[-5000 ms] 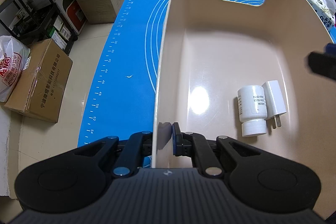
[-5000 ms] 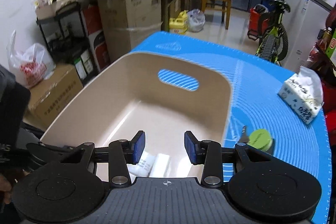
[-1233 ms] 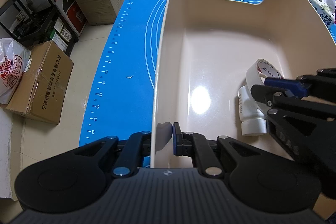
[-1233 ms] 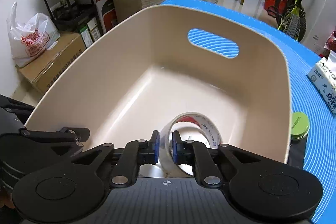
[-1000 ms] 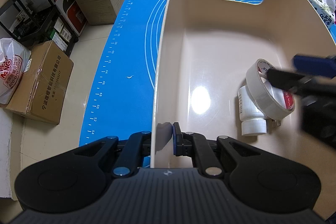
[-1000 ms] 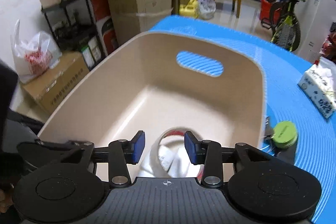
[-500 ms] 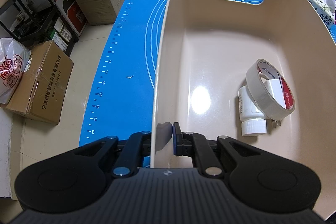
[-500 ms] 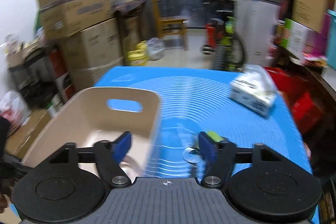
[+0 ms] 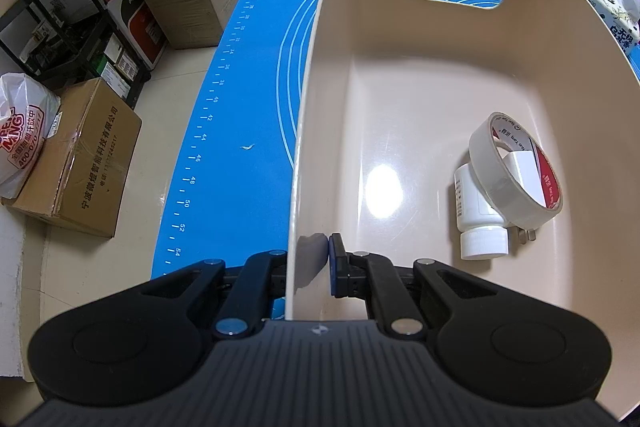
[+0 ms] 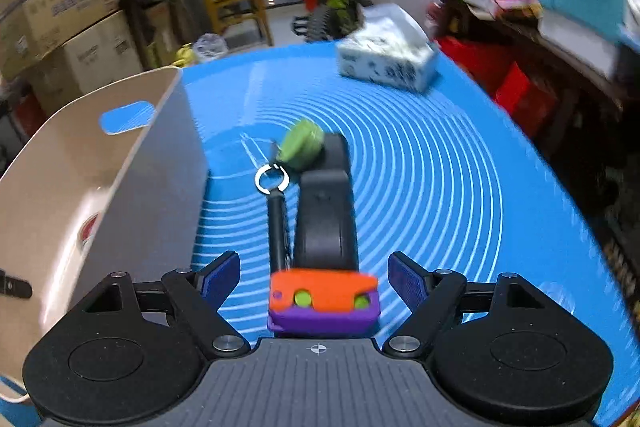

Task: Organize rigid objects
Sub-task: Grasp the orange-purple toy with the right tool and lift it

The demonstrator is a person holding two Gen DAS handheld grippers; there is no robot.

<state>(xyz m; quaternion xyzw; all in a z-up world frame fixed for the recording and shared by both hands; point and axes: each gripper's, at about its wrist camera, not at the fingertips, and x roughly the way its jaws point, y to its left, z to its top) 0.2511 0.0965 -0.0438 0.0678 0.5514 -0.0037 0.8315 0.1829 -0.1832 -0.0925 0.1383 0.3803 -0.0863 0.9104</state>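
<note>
My left gripper (image 9: 310,261) is shut on the near left wall of the beige bin (image 9: 308,131). Inside the bin lie a roll of clear tape (image 9: 508,183), a white pill bottle (image 9: 474,219) and a white plug adapter (image 9: 520,163) under the tape. My right gripper (image 10: 316,279) is open and empty, to the right of the bin (image 10: 100,167) over the blue mat (image 10: 460,187). Between its fingers lie an orange and purple block (image 10: 324,301), a black stapler-like object (image 10: 326,211), a key ring on a dark fob (image 10: 274,195) and a green lid (image 10: 302,143).
A tissue pack (image 10: 386,61) lies at the mat's far right. Cardboard boxes (image 9: 80,163), a black shelf (image 9: 60,27) and a plastic bag (image 9: 20,135) stand on the floor to the left. Clutter, a chair and a bicycle fill the room behind.
My right gripper let the tape roll go in the bin, opened, then swung right out of the bin to the objects on the mat. My left gripper has not moved.
</note>
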